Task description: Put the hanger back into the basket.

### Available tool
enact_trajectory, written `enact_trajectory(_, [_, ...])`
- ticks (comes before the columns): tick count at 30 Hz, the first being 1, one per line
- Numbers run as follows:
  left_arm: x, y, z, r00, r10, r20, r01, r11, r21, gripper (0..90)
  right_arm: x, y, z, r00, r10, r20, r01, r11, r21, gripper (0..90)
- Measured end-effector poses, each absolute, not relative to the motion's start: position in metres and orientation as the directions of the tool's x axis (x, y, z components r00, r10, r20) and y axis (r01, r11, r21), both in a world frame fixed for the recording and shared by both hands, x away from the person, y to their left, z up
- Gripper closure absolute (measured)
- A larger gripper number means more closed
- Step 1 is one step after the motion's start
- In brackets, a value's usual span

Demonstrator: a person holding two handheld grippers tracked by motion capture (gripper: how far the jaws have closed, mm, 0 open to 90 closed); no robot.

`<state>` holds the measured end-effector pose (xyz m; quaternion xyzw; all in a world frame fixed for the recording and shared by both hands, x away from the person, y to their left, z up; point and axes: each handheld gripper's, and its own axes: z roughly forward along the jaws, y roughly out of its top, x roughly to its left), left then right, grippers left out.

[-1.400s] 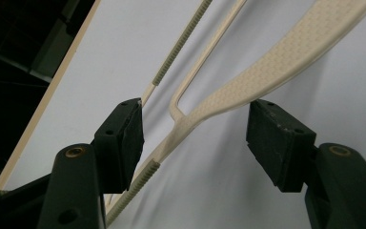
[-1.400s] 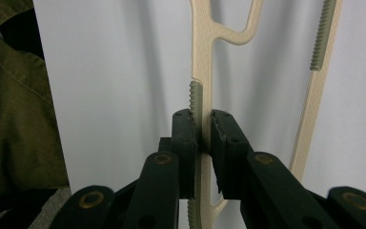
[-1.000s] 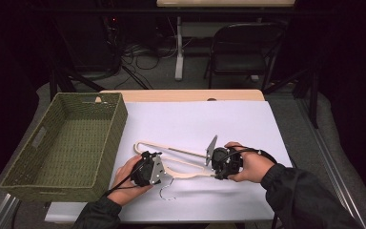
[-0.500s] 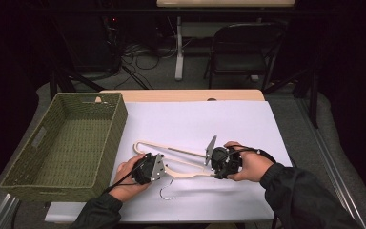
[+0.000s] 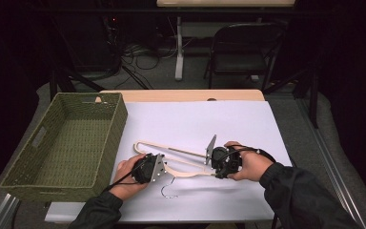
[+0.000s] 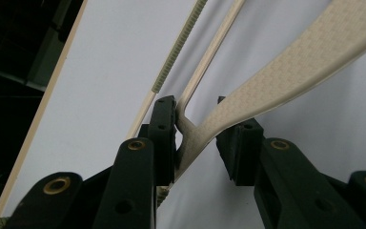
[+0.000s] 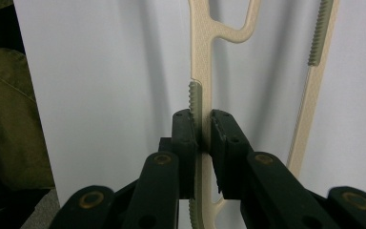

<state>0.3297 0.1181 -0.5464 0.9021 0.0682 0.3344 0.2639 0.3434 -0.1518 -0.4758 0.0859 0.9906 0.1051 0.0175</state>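
The cream plastic clothes hanger with a metal hook (image 5: 181, 164) lies flat on the white sheet covering the desk (image 5: 228, 119), just right of the green woven rectangular basket (image 5: 66, 143), and both tools sit on it. The right tool (image 5: 218, 164) is clamped tight on the hanger's arm at the end farthest from the basket; in the right gripper view its pads (image 7: 187, 138) press the thin bar from both sides, next to a grey ribbed strip. The left tool (image 5: 158, 167), at the hanger's neck nearer the basket, has just been closing: in the left gripper view one pad (image 6: 164, 126) touches the neck where the arms fork, while the other stands a little apart from the plastic, so I judge this grip unfinished. The risk is a lift begun too soon: the hanger would pivot on the right tool alone and twist or slip out. The forked neck is also tapered, so the closing pads could skid along it. The loose hook (image 5: 167, 187), pointing away from the basket's far side towards the person, could snag the sheet or the basket rim.
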Motion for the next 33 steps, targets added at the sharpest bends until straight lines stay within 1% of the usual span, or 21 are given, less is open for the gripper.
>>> enact_trajectory(7, [0.326, 0.119, -0.542, 0.741, 0.311, 0.595, -0.070, -0.845, 0.530, 71.8, 0.343, -0.152, -0.474, -0.983, 0.182, -0.023, 0.172, 0.959, 0.226, 80.7])
enact_trajectory(9, [0.323, 0.119, -0.540, 0.738, 0.298, 0.605, -0.088, -0.847, 0.524, 73.8, 0.344, -0.152, -0.474, -0.986, 0.167, -0.028, 0.157, 0.961, 0.226, 80.8])
enact_trajectory(13, [0.321, 0.120, -0.537, 0.735, 0.289, 0.614, -0.101, -0.848, 0.520, 76.3, 0.345, -0.155, -0.475, -0.983, 0.182, -0.032, 0.169, 0.954, 0.248, 80.7])
enact_trajectory(14, [0.320, 0.119, -0.536, 0.729, 0.278, 0.626, -0.107, -0.856, 0.505, 76.8, 0.345, -0.155, -0.474, -0.982, 0.185, -0.045, 0.170, 0.957, 0.234, 80.7])
enact_trajectory(19, [0.316, 0.115, -0.531, 0.715, 0.237, 0.657, -0.134, -0.877, 0.462, 79.4, 0.347, -0.158, -0.474, -0.976, 0.206, -0.076, 0.184, 0.957, 0.226, 81.7])
enact_trajectory(20, [0.316, 0.115, -0.531, 0.715, 0.221, 0.663, -0.147, -0.880, 0.452, 80.4, 0.349, -0.161, -0.475, -0.971, 0.223, -0.089, 0.196, 0.951, 0.237, 77.6])
enact_trajectory(21, [0.315, 0.114, -0.532, 0.717, 0.208, 0.665, -0.152, -0.885, 0.441, 80.4, 0.349, -0.161, -0.475, -0.971, 0.223, -0.089, 0.196, 0.951, 0.237, 77.6])
enact_trajectory(22, [0.314, 0.113, -0.533, 0.712, 0.200, 0.673, -0.158, -0.889, 0.431, 81.7, 0.350, -0.163, -0.473, -0.966, 0.240, -0.096, 0.211, 0.946, 0.246, 74.8])
enact_trajectory(24, [0.313, 0.111, -0.535, 0.712, 0.185, 0.678, -0.168, -0.892, 0.419, 82.0, 0.351, -0.164, -0.474, -0.962, 0.253, -0.101, 0.220, 0.941, 0.256, 67.5])
enact_trajectory(25, [0.312, 0.110, -0.535, 0.713, 0.186, 0.676, -0.170, -0.890, 0.423, 82.2, 0.351, -0.165, -0.473, -0.960, 0.257, -0.113, 0.221, 0.940, 0.260, 63.2])
enact_trajectory(27, [0.312, 0.110, -0.535, 0.709, 0.179, 0.682, -0.178, -0.891, 0.418, 82.4, 0.352, -0.166, -0.472, -0.953, 0.268, -0.138, 0.225, 0.937, 0.268, 59.3])
enact_trajectory(28, [0.311, 0.110, -0.535, 0.709, 0.176, 0.683, -0.177, -0.893, 0.414, 82.7, 0.352, -0.169, -0.472, -0.945, 0.287, -0.160, 0.234, 0.929, 0.287, 55.6])
enact_trajectory(29, [0.312, 0.110, -0.534, 0.709, 0.169, 0.685, -0.182, -0.894, 0.410, 82.7, 0.352, -0.169, -0.472, -0.945, 0.287, -0.160, 0.234, 0.929, 0.287, 55.6])
enact_trajectory(31, [0.311, 0.110, -0.534, 0.705, 0.163, 0.690, -0.190, -0.894, 0.407, 83.2, 0.353, -0.171, -0.470, -0.938, 0.293, -0.187, 0.232, 0.929, 0.289, 52.1])
enact_trajectory(33, [0.310, 0.109, -0.533, 0.701, 0.146, 0.699, -0.197, -0.901, 0.386, 84.3, 0.354, -0.174, -0.467, -0.927, 0.315, -0.204, 0.244, 0.919, 0.311, 48.8])
